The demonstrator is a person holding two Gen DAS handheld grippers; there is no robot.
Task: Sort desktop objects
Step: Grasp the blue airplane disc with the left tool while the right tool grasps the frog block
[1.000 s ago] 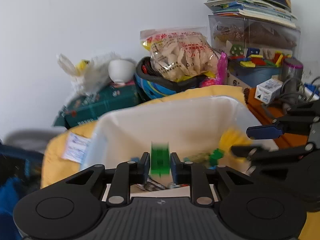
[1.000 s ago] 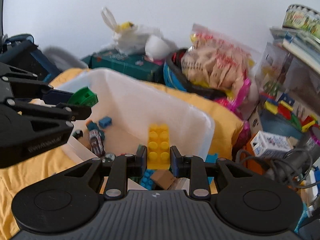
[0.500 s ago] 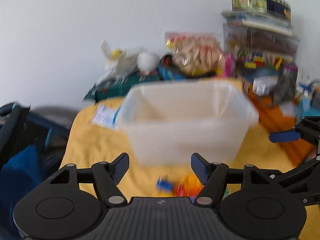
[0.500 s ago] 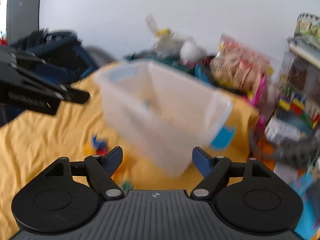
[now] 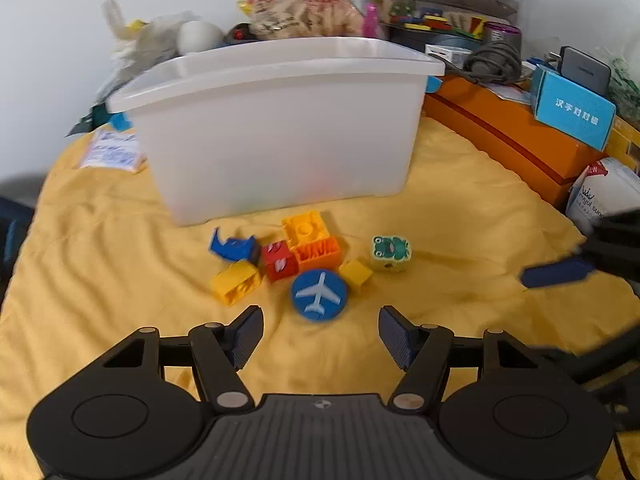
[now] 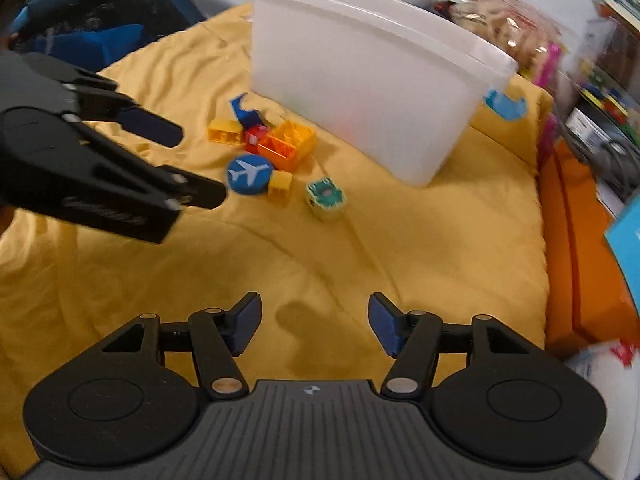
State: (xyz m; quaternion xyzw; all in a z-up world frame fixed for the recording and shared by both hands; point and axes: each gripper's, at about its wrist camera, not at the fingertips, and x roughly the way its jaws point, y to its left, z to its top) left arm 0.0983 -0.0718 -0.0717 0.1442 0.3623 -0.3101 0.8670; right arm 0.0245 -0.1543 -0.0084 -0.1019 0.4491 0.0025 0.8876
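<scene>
My bin (image 5: 280,128) looks like frosted, semi-matt plastic. Cloth (image 5: 460,200) under it: yellow, wrinkled, matt fabric. Blocks (image 5: 316,254) are glossy plastic, smooth. Blue box (image 5: 574,114) is matt cardboard.

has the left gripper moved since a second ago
Yes. The left gripper has pulled back out of the white bin and come down toward the blocks; its jaws are closing, empty.

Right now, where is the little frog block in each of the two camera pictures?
Left wrist view: the frog block lies on the yellow cloth right of centre, just right of the pile of bricks.
Right wrist view: the frog block sits near the middle, right of the blue airplane disc.
Shared landmark: the white bin stands behind it in both views.
</scene>
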